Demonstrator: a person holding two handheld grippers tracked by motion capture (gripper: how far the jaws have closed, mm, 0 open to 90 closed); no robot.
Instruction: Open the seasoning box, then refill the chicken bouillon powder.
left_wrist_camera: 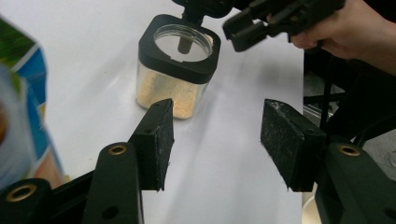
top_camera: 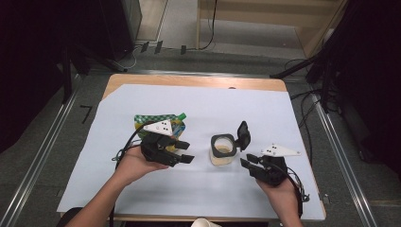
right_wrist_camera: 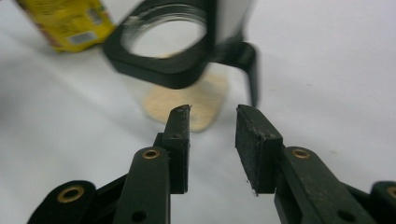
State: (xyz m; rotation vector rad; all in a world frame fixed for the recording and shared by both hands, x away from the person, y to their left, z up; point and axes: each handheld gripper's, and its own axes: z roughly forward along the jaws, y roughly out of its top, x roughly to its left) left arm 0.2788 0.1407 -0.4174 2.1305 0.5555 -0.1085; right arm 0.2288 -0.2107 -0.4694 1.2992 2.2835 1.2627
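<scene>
Left gripper agape, pouch behind, jar beside

Table: light wood; a strip of it shows at the far edge
White sheet: covers nearly all the table top, hangs near the front edge
Black poles: on the floor, past the far right corner
Cables: on the grey floor along the right edge
Metal rail: runs on the floor beside the left edge
Wooden frame: stands on the floor, well past the far edge
</scene>
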